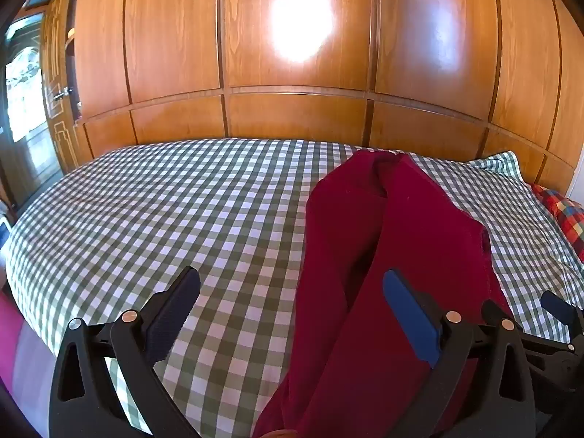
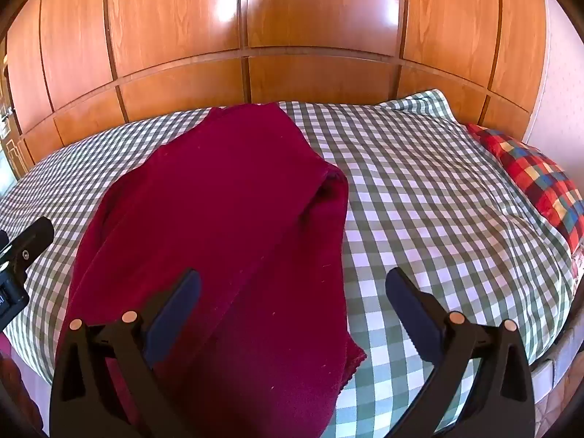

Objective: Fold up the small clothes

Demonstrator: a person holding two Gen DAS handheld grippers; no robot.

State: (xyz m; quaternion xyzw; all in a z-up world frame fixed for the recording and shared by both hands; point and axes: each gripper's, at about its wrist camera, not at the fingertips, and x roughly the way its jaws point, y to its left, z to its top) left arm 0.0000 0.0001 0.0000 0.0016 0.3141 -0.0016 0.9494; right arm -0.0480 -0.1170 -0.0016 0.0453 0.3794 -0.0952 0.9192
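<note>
Left gripper (image 1: 292,310): jaws stand wide apart, nothing pinched between them. Its left finger hangs over bare checked sheet; its right finger, with a blue pad (image 1: 410,319), hangs over the garment. Contact with the fabric cannot be confirmed.

Right gripper (image 2: 292,306): jaws likewise spread wide and holding nothing. Its left finger sits over the garment, its right finger over bare sheet beside the garment's right edge. The two tools are close together, side by side at the near edge of the bed.

Dark red garment (image 2: 226,219): lies lengthwise on the bed (image 2: 419,189), running from the near edge toward the far edge. It is partly folded over itself, with a long crease along its length and a rumpled fold on its right side. The hem near the right gripper shows a scalloped edge.

Green-and-white checked sheet (image 1: 146,211): covers the bed, mostly smooth.

Multicoloured checked pillow (image 2: 536,179): at the bed's right edge, well apart from the garment.

Wooden wardrobe panels (image 1: 292,54): directly behind the far edge.
</note>
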